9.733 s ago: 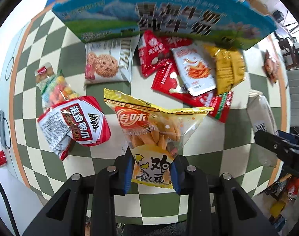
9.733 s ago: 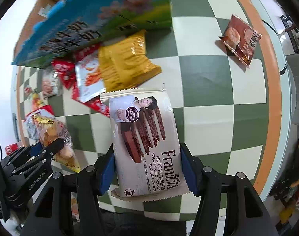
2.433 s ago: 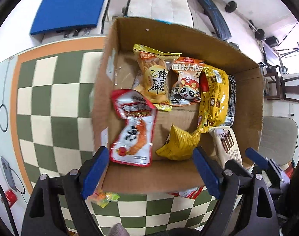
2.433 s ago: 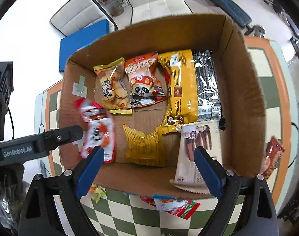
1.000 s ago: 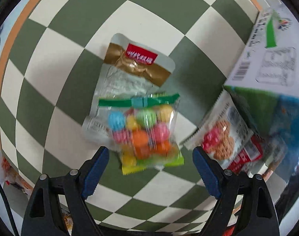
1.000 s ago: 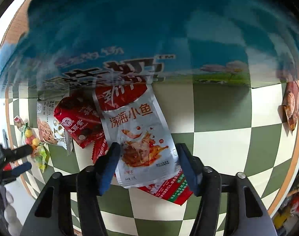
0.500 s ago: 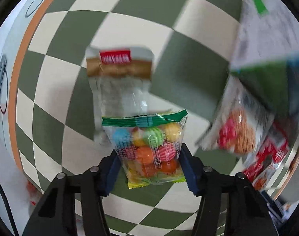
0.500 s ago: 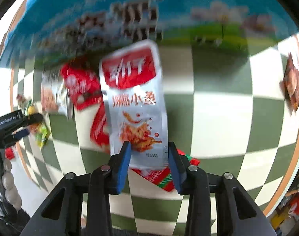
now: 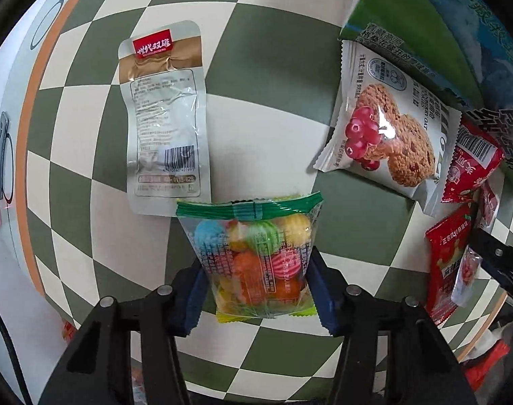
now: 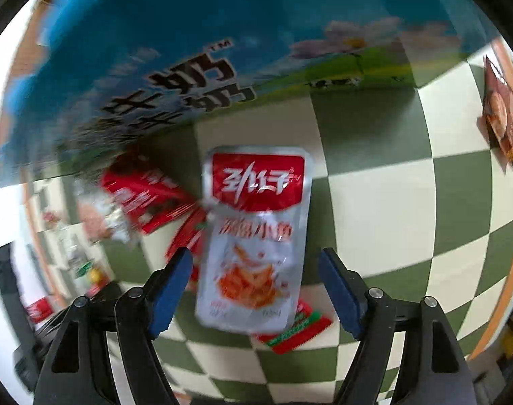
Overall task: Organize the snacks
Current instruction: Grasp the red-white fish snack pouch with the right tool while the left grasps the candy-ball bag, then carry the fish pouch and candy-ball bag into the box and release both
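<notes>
My left gripper [image 9: 256,287] is shut on a clear bag of coloured candy balls [image 9: 256,253] with a green top seal, held above the checkered table [image 9: 263,108]. My right gripper [image 10: 256,287] stands open, its blue pads apart from a silver and red fish snack pouch [image 10: 256,236] that lies between them; the view is blurred. The blue and green milk carton box [image 10: 189,50] stands just behind the pouch and also shows at the top right of the left wrist view [image 9: 425,17].
A silver pouch with a barcode [image 9: 165,118] lies left of the candy bag. An oat cookie packet [image 9: 384,135] and red packets [image 9: 452,256] lie to the right by the box. More red packets [image 10: 145,195] and a brown packet [image 10: 501,111] show in the right view.
My left gripper closed on the candy bag and lifted it. My right gripper, which had closed on the fish pouch half a second ago, now stands wider with the pouch between its pads.
</notes>
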